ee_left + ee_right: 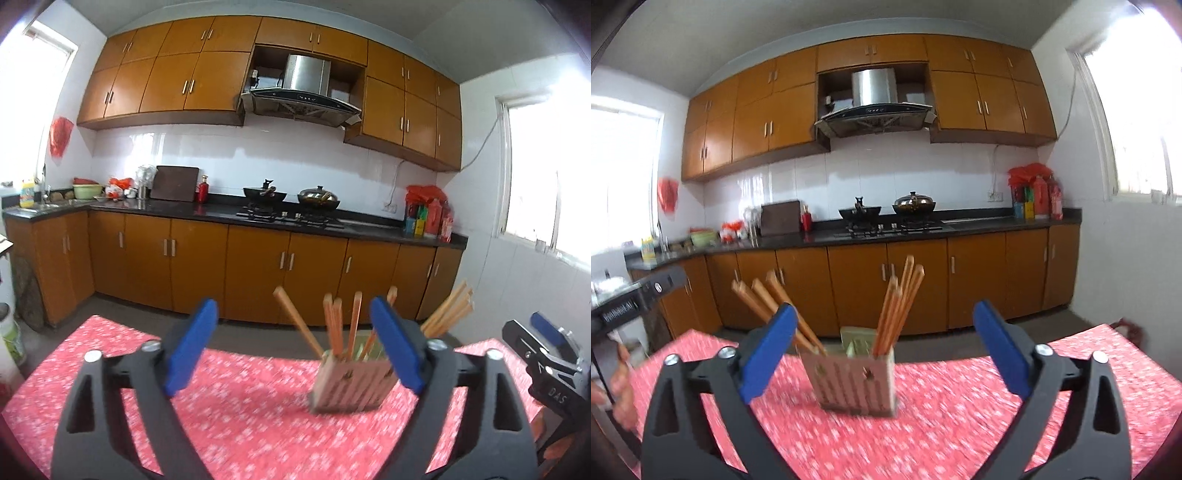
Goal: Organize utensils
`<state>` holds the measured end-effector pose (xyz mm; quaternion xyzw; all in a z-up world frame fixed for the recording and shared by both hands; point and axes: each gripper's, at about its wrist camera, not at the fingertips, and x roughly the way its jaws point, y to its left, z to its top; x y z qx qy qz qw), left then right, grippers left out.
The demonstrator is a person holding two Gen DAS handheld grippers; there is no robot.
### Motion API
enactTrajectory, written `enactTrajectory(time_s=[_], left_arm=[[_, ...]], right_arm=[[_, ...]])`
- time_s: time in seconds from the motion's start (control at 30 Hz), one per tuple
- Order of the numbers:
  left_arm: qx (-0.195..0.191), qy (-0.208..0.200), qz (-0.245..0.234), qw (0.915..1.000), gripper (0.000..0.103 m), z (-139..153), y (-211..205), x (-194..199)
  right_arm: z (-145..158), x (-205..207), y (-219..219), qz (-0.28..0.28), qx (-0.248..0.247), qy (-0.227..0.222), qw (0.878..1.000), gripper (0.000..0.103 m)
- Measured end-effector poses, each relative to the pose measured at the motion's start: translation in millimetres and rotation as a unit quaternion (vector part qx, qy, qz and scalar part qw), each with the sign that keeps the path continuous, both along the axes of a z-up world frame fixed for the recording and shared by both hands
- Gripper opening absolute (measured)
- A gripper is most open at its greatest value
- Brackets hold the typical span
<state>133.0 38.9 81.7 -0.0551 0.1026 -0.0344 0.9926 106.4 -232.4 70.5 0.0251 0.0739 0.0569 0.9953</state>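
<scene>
A slatted wooden utensil holder point(349, 382) stands on the red flowered tablecloth point(240, 413), with several wooden chopsticks point(334, 325) sticking up and fanning out of it. My left gripper point(294, 306) is open, nothing between its blue pads; the holder sits just behind its right finger. In the right wrist view the holder point(855, 384) and its chopsticks point(897, 314) are ahead, between the spread fingers of my right gripper point(885, 308), which is open and touches nothing. The right gripper point(543, 332) also shows at the far right of the left wrist view.
Beyond the table's far edge lies a strip of floor, then brown base cabinets point(258, 266) under a dark counter with two woks point(291, 195) on a stove. A person's hand point(620, 391) holds the left gripper's body point(635, 299). A bucket point(11, 339) stands at left.
</scene>
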Motion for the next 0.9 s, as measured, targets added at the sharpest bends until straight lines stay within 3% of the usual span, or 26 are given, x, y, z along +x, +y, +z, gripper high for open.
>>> enactTrajectory(time_s=[0.1,0.3,0.5,0.9], left_arm=[[0.023,-0.001,0.010,0.9997,0.099,-14.7,0.6,-29.1],[0.051,0.024,0.032,0.9979,0.099,-43.7,0.2,-70.6],[0.071,0.038,0.038,0.9961,0.099,-60.5,-9.0,-94.0],[0.066,0.046,0.018,0.9966,0.099,-79.9,-19.7,-114.7]], right_arm=[[-12.5,-16.7,1.5,-0.004,-0.011,0.019,1.000,0.101],[-35.0,-44.1,4.3,-0.006,-0.007,0.075,0.997,0.101],[-51.0,-70.2,10.6,0.000,-0.012,0.093,0.996,0.101],[-76.4,-94.5,11.1,-0.011,-0.017,0.112,0.994,0.101]])
